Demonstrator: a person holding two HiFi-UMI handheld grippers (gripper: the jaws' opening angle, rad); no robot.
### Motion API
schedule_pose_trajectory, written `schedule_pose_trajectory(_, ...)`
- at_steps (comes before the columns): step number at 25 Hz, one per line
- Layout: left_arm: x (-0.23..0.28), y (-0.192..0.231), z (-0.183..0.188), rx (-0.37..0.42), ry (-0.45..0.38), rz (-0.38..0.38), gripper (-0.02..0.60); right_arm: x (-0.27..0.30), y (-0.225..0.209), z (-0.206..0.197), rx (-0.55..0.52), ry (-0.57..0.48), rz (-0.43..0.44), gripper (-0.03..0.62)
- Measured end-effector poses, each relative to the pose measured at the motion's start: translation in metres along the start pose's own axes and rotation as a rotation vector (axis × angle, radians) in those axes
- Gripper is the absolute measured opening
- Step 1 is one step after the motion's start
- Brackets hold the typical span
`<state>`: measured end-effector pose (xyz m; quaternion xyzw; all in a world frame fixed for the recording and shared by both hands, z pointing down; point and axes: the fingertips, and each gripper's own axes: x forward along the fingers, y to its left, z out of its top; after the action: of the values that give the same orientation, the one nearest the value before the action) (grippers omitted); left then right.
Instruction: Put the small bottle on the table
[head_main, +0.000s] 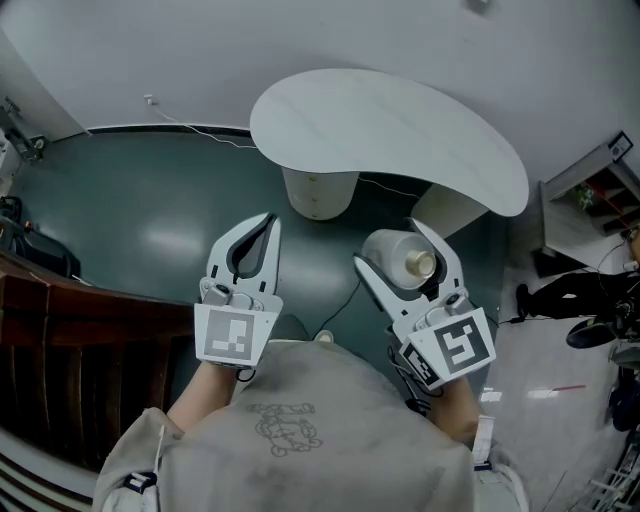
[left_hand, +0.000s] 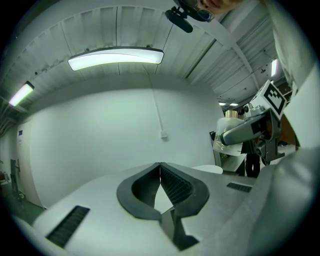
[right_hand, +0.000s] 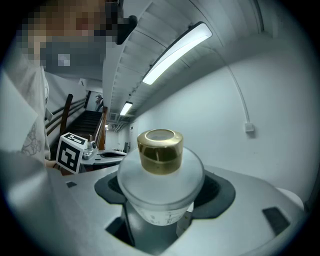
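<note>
In the head view, the right claw (head_main: 390, 245) is clamped on the bottle (head_main: 398, 262) and holds it in the air, short of the near edge of the tabletop (head_main: 400, 130), with the dark green floor (head_main: 150, 220) under it. The tabletop is white, smooth and bean-shaped, on a round pale pedestal (head_main: 320, 192). I think a release here would drop the bottle to the floor, so it must first come over the top. The left claw (head_main: 268, 222) is raised beside it, well apart from the bottle.

In the left gripper view, the jaws are together with only a small gap behind the tips, and nothing is between them. Their inner pads are dark and ribbed.

In the right gripper view, the jaws press the sides of the bottle low on its body. The bottle is round, with a frosted, milky wall and some small print I cannot read. Its gold cap (right_hand: 160, 150) is shiny and points back toward the camera, so the bottle seems turned away from upright. On such a smooth round wall the grip may slip. If it is set down tilted, it could roll off the curved edge.
</note>
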<state>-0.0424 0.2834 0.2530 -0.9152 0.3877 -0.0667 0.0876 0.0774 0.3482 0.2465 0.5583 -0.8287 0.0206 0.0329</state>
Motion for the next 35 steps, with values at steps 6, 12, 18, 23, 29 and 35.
schedule_pose_trajectory(6,0.005,-0.015,-0.001,0.014,-0.007,0.008,0.018,-0.009,-0.013,-0.01,-0.003,-0.002,0.007,0.348)
schedule_pose_trajectory(12,0.017,-0.018,-0.011,0.025,-0.023,0.007,0.018,-0.006,-0.02,-0.019,-0.011,-0.02,0.01,0.348)
schedule_pose_trajectory(18,0.034,-0.011,-0.028,0.031,-0.034,0.011,0.018,0.013,-0.025,-0.036,-0.018,-0.02,0.018,0.348)
schedule_pose_trajectory(23,0.052,0.006,-0.037,0.023,-0.031,0.004,0.018,0.037,-0.034,-0.04,-0.004,-0.007,0.015,0.348)
schedule_pose_trajectory(29,0.078,0.038,-0.046,0.007,-0.017,0.005,0.018,0.078,-0.051,-0.038,-0.006,0.002,0.001,0.348)
schedule_pose_trajectory(35,0.114,0.076,-0.056,-0.008,-0.002,0.013,0.018,0.129,-0.073,-0.037,-0.003,0.022,0.0,0.348)
